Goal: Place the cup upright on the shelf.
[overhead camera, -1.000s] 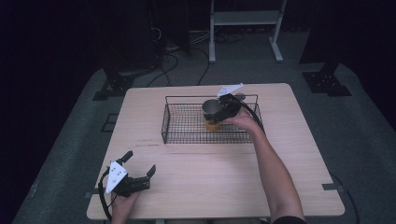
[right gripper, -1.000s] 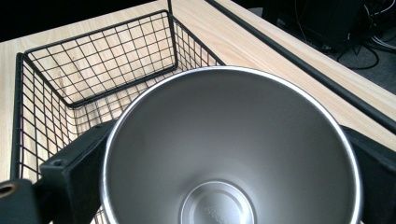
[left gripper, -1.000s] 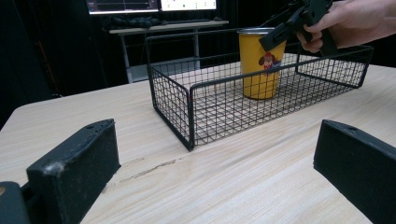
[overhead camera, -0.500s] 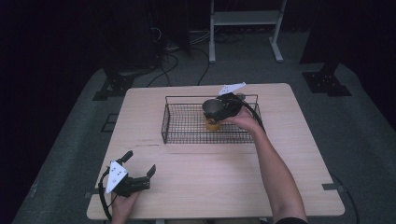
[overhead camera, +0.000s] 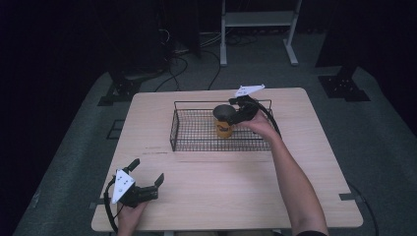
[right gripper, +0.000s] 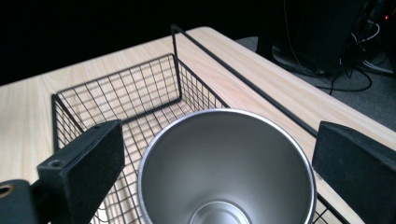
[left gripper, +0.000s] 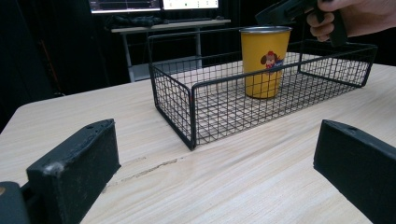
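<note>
Right claw (overhead camera: pixel 235 114) poised over the yellow cup (overhead camera: pixel 224 129), jaws spread wide to either side of the steel rim, not touching it. Cup upright inside the black wire basket (overhead camera: pixel 196 142), toward the basket's right half, cartoon dog printed on its side. Basket set on the wooden bench (overhead camera: pixel 236 187), near the far edge. Left claw (overhead camera: pixel 147 183) well short of the basket, resting low at the bench's near left corner, jaws parted, gripping nothing.

A cup (overhead camera: pixel 223 127) is stood inside a wire basket (overhead camera: pixel 187 132) set at the tabletop's (overhead camera: pixel 236 187) upper centre; the left hand-held gripper (overhead camera: pixel 147 184) is rested at lower left.
</note>
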Demonstrator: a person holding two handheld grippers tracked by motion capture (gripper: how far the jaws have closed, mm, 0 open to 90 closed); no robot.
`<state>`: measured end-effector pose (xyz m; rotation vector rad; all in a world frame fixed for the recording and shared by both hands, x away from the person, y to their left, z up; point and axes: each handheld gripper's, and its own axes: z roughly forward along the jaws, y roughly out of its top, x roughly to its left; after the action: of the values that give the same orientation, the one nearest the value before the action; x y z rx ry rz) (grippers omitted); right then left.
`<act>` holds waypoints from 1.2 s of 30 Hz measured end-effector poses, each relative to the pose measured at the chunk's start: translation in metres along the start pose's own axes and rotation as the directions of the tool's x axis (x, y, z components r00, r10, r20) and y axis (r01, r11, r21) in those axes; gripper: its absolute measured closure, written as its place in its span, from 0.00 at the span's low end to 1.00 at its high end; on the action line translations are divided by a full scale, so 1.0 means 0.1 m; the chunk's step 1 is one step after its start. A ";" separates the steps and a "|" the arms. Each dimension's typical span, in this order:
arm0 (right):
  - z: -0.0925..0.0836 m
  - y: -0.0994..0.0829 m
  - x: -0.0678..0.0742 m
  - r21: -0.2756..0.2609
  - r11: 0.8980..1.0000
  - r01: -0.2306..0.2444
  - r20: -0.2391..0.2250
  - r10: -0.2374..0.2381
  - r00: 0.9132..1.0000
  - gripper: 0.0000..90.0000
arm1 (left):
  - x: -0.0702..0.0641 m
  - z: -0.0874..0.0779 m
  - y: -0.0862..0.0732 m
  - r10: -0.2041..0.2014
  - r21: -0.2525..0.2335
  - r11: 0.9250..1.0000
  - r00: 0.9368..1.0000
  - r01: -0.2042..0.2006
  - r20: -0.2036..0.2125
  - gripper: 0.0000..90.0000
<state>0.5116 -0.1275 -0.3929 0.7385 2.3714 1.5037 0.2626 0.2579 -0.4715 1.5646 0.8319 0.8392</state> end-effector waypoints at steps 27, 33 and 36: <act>-0.53 0.04 0.10 -0.088 0.996 0.013 0.005 -0.013 1.000 0.02 | -0.01 -0.01 0.00 0.010 0.001 1.000 1.000 -0.010 0.001 0.00; -0.68 0.02 0.09 -0.095 0.995 0.009 0.008 -0.008 1.000 0.03 | -0.01 -0.01 0.00 0.009 0.000 1.000 1.000 -0.009 0.000 0.00; -0.74 0.02 0.10 -0.092 0.996 0.010 0.000 -0.010 1.000 0.03 | -0.01 -0.01 0.00 0.009 0.001 1.000 1.000 -0.009 0.001 0.00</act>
<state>0.4707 -0.1789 -0.3579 0.7043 2.2855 1.5969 0.2613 0.2573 -0.4717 1.5703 0.8249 0.8454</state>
